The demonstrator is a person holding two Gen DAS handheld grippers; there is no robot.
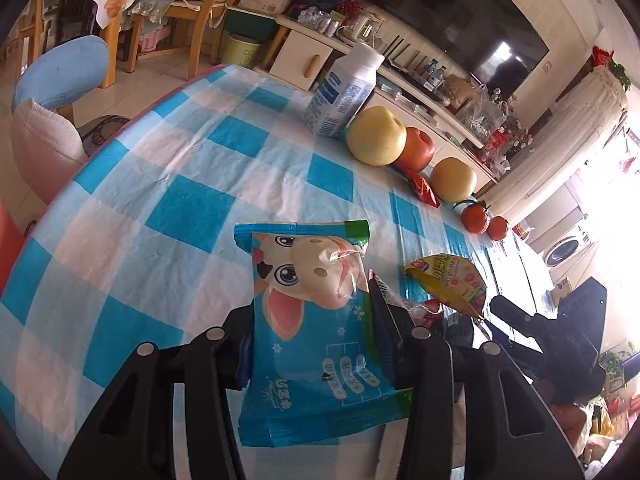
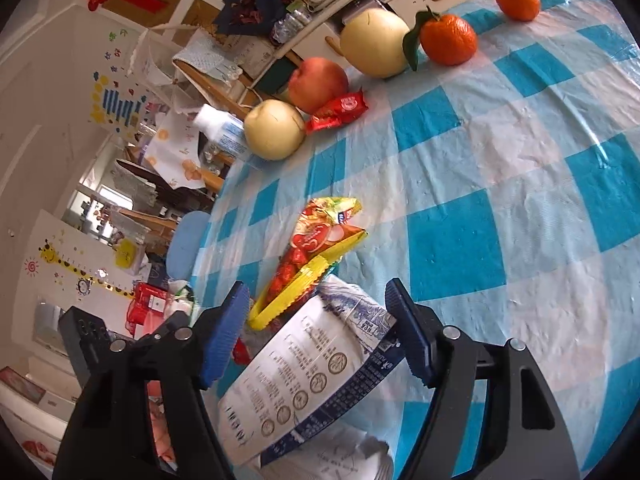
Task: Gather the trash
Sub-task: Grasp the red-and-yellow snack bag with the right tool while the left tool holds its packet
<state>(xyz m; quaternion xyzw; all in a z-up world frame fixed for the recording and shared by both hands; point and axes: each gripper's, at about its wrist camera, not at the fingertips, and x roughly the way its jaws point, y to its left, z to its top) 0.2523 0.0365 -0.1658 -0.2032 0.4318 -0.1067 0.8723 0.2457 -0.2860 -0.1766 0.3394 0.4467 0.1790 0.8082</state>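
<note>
Left wrist view shows me the blue cartoon wrapper (image 1: 316, 332) pinched upright in my left fingers (image 1: 256, 344) over the checkered table (image 1: 160, 184), while my right fingers (image 2: 224, 332) straddle a white-and-blue packet (image 2: 304, 372) unclenched, beside a yellow-red wrapper (image 2: 312, 256).

Both fisheye views were bright with daylight, bending straight lines hard toward black, vignetted corners. In the left wrist view the window (image 1: 612, 184) at the right edge was blown out to white, and the dark television (image 1: 460, 12) carried a pale reflection. The checked tablecloth (image 2: 500, 184) showed soft sheen, shadows were faint, and focus stayed fairly sharp.
</note>
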